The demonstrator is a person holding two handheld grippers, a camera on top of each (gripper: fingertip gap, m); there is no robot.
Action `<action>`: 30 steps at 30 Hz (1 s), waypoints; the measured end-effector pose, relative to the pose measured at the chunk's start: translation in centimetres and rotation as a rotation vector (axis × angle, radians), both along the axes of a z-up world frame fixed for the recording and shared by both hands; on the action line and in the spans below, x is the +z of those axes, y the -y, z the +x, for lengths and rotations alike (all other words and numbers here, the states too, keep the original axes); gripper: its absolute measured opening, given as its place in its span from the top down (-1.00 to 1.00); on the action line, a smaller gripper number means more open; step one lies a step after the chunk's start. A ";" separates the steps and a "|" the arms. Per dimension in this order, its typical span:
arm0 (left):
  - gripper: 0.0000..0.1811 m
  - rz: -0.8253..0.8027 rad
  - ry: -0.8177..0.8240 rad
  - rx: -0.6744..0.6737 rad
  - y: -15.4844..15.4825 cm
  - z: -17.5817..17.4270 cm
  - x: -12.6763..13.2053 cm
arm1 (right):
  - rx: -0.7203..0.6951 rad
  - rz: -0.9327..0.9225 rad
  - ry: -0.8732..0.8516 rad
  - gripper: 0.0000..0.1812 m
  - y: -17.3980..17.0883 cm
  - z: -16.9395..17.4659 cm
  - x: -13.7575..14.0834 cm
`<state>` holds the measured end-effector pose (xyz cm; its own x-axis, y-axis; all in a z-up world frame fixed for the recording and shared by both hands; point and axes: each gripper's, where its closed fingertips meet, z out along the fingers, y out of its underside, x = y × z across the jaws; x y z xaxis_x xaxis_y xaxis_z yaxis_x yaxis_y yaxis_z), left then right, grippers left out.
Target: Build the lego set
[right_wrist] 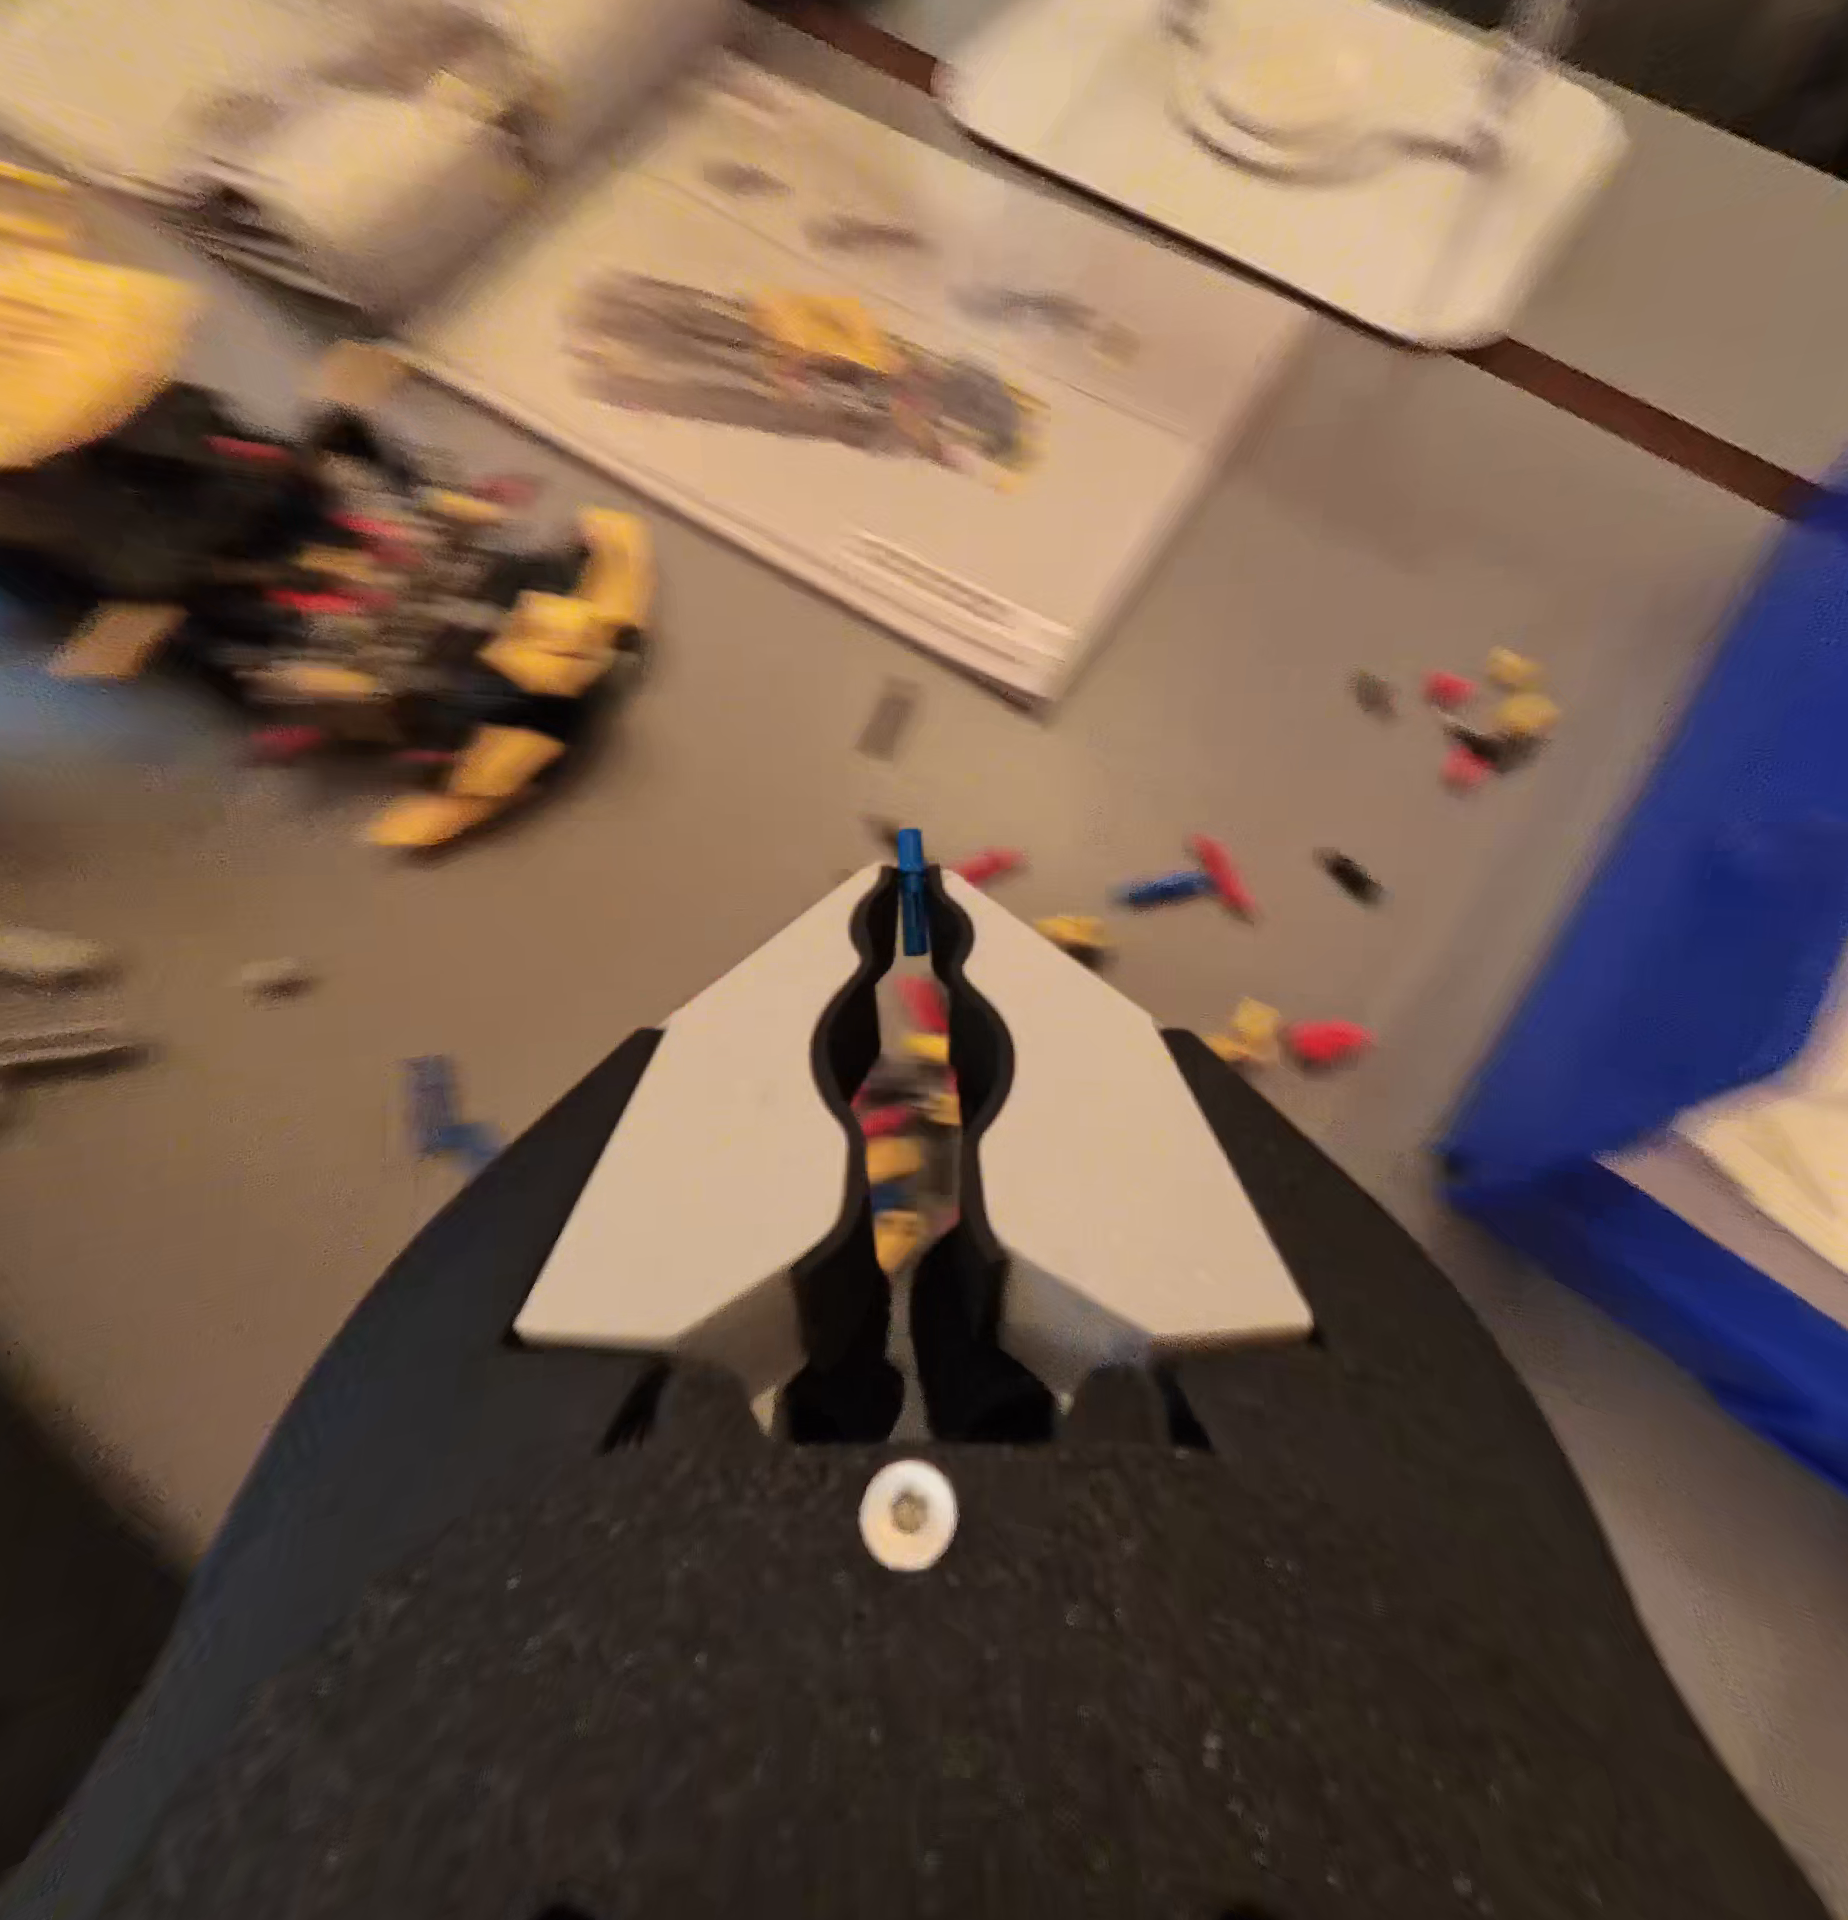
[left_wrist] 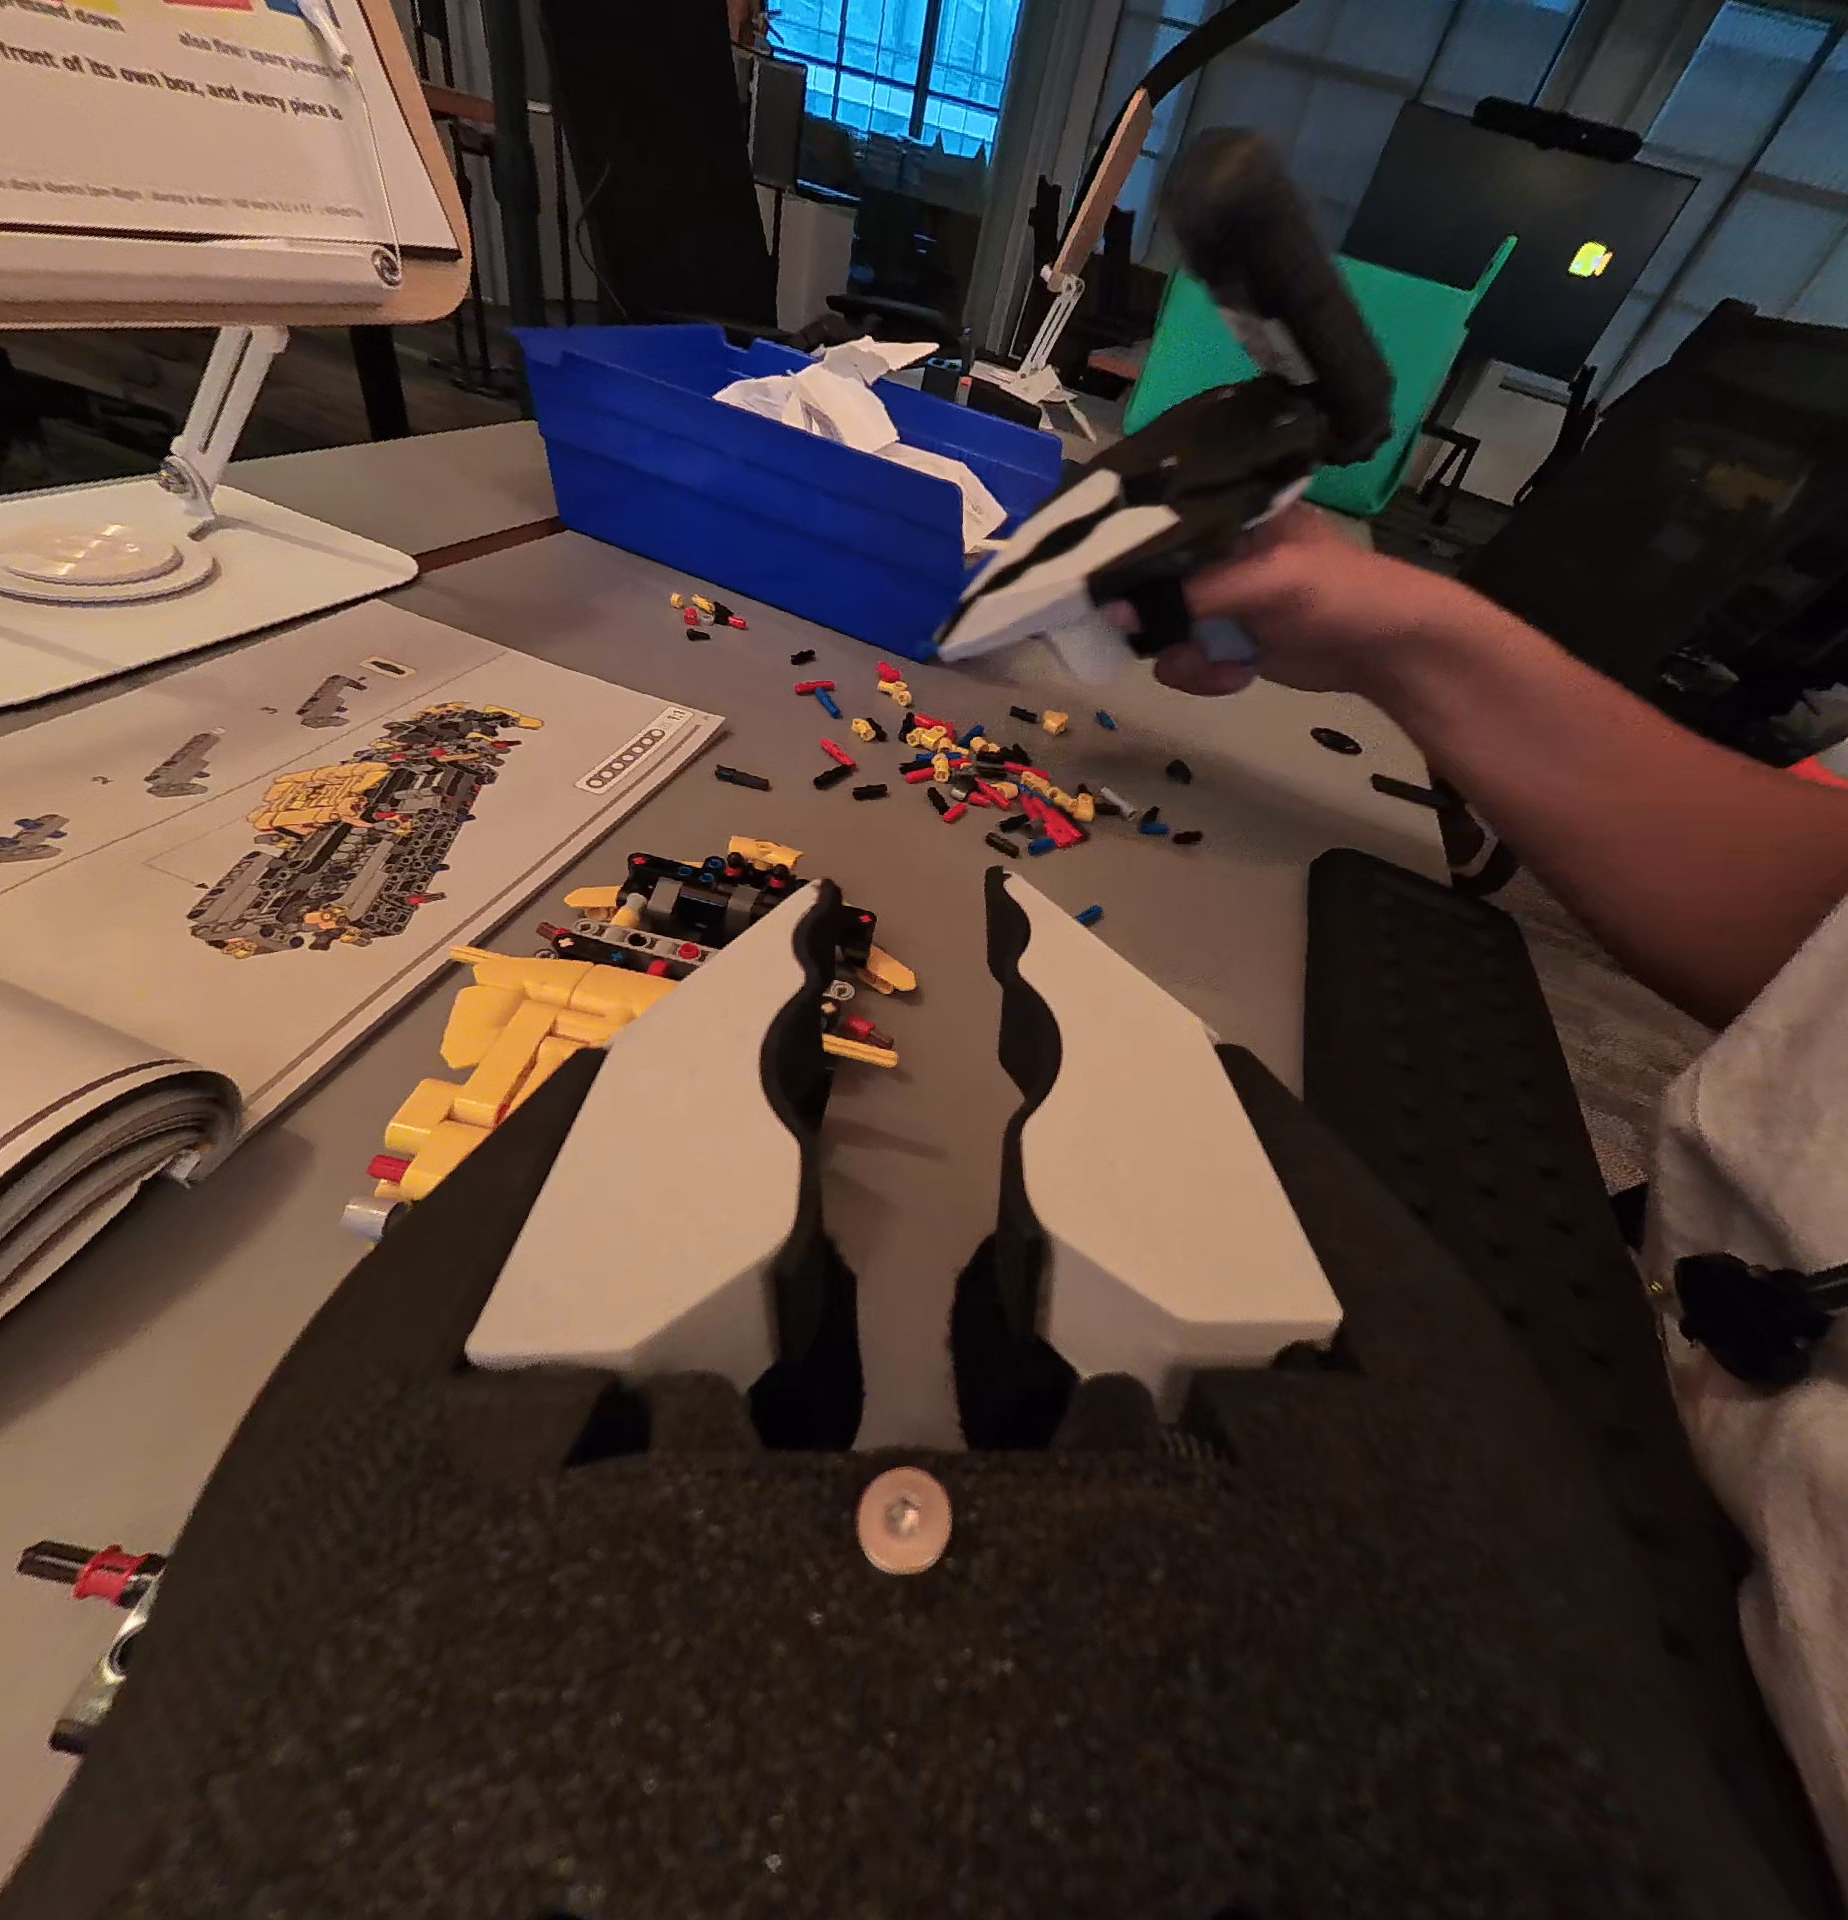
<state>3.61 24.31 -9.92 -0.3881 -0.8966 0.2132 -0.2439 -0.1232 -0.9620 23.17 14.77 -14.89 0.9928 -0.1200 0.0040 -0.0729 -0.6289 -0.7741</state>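
Note:
A partly built yellow and black lego model lies on the grey table, partly hidden behind my left gripper's left finger; it shows blurred in the right wrist view. My left gripper is open and empty, just right of the model. My right gripper is shut on a small blue pin at its tips, held above the table. In the left wrist view it hangs in the air over the pile of small loose pieces, in front of the blue bin.
An open instruction booklet lies left of the model. A blue bin with crumpled paper stands at the back. A white stand base holds a board at the far left. A person's arm reaches in from the right. The grippers' ends are close to 25 centimetres from one another.

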 end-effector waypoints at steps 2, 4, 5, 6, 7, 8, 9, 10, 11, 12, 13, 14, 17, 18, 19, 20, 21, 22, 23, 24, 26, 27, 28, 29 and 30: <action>0.69 0.001 -0.008 -0.002 0.1 0.1 -0.2 | 0.182 0.007 -0.091 0.95 -0.4 -6.0 0.4; 0.69 0.000 -0.017 -0.009 0.3 0.1 -0.3 | 0.271 -0.032 -0.125 0.95 -0.7 -10.2 -0.8; 0.69 0.005 -0.016 -0.009 0.3 0.1 -0.4 | 0.299 -0.047 -0.126 0.95 -0.8 -11.8 -1.6; 0.69 0.012 -0.016 -0.003 0.3 0.1 -0.4 | 0.322 -0.075 -0.119 0.95 -0.8 -13.1 -2.5; 0.69 0.018 -0.015 0.005 0.1 0.1 -0.4 | 0.331 -0.098 -0.100 0.95 -0.8 -13.9 -3.3; 0.69 0.020 -0.016 0.013 -0.1 0.2 -0.5 | 0.333 -0.114 -0.088 0.95 -0.8 -14.5 -4.0; 0.69 0.019 -0.017 0.024 -0.3 0.2 -0.5 | 0.334 -0.132 -0.085 0.95 -0.8 -14.9 -4.7; 0.69 0.016 -0.016 0.033 -0.5 0.2 -0.5 | 0.319 -0.146 -0.072 0.95 -0.9 -14.8 -5.2; 0.70 0.008 -0.011 0.040 -0.8 0.2 -0.4 | 0.300 -0.151 -0.059 0.95 -1.0 -14.5 -5.6; 0.70 -0.017 -0.002 0.043 -1.0 0.2 -0.2 | 0.285 -0.155 -0.048 0.94 -1.2 -14.3 -5.9; 0.70 -0.057 0.010 0.044 -1.3 0.1 0.2 | 0.279 -0.161 -0.039 0.94 -1.3 -14.2 -6.1; 0.71 -0.100 0.023 0.048 -1.6 0.0 0.7 | 0.274 -0.171 -0.025 0.94 -1.4 -14.1 -6.4; 0.72 -0.186 0.067 0.081 -3.0 -0.4 1.9 | 0.266 -0.177 0.012 0.94 -1.4 -13.9 -6.5; 0.72 -0.201 0.079 0.094 -3.4 -0.4 2.2 | 0.264 -0.176 0.019 0.94 -1.3 -13.8 -6.5; 0.72 -0.211 0.088 0.107 -3.8 -0.5 2.4 | 0.264 -0.168 0.020 0.93 -1.4 -13.8 -6.5; 0.72 -0.217 0.095 0.118 -4.1 -0.5 2.5 | 0.265 -0.164 0.021 0.92 -1.4 -13.9 -6.5; 0.73 -0.221 0.101 0.129 -4.3 -0.5 2.6 | 0.261 -0.159 0.023 0.85 -1.4 -13.8 -6.4; 0.73 -0.224 0.108 0.137 -4.5 -0.5 2.7 | 0.257 -0.140 0.028 0.77 -1.4 -13.8 -6.1; 0.74 -0.226 0.116 0.144 -4.6 -0.5 2.8 | 0.249 -0.107 0.044 0.70 -1.4 -13.6 -5.5; 0.75 -0.226 0.122 0.151 -4.8 -0.5 2.9 | 0.235 -0.070 0.072 0.68 -1.4 -13.4 -4.8; 0.75 -0.216 0.123 0.168 -5.1 -0.5 2.8 | 0.219 0.012 0.117 0.71 -1.5 -13.3 -3.1; 0.76 -0.209 0.127 0.180 -5.3 -0.6 2.9 | 0.222 0.044 0.120 0.74 -1.6 -13.6 -2.4; 0.76 -0.206 0.134 0.189 -5.4 -0.7 2.9 | 0.247 0.056 0.100 0.74 -1.8 -14.3 -1.8; 0.76 -0.203 0.141 0.196 -5.6 -0.7 3.0 | 0.280 0.055 0.071 0.74 -2.0 -15.3 -1.5; 0.76 -0.201 0.144 0.203 -5.7 -0.8 3.0 | 0.318 0.052 0.046 0.73 -2.1 -16.4 -1.3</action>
<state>2.82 30.00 -6.87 -0.2449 -0.9042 0.3499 -0.0579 -0.3467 -0.9362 6.76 16.88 -16.22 0.9794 0.1951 0.0520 0.1570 -0.5740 -0.8037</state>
